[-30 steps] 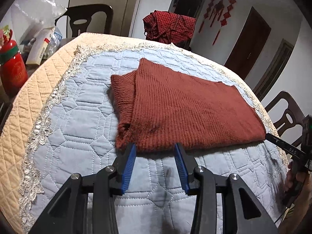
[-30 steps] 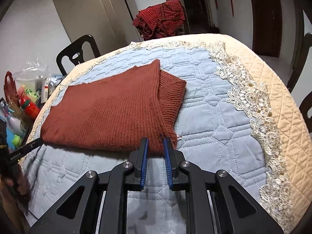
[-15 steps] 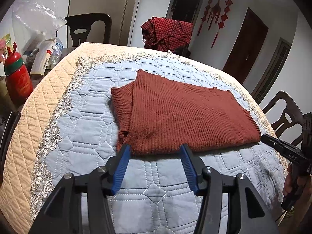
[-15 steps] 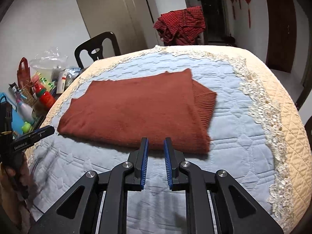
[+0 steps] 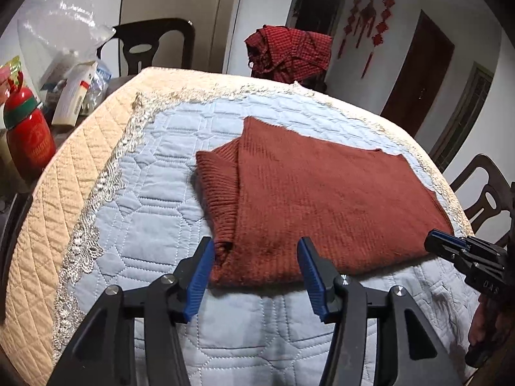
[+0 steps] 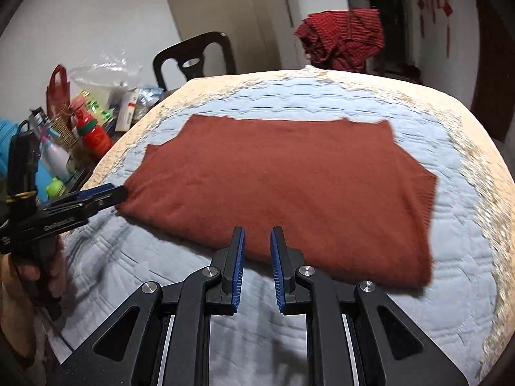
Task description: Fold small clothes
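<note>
Rust-red knit sweater [image 5: 322,206] lies folded flat on the blue quilted table cover [image 5: 135,225], its near edge just ahead of both my tongs. My left gripper [image 5: 256,267] has just been opening; its jaws stand wide apart with the sweater's near corner showing between the tips, the blue pads [image 5: 199,276] not pressing it. My right gripper [image 6: 257,257] tilts down toward the near edge, jaws a narrow gap apart, holding nothing. My left hand [image 6: 35,276] wraps its handle. The lettering on the tool bodies is too blurred to read with certainty.
</note>
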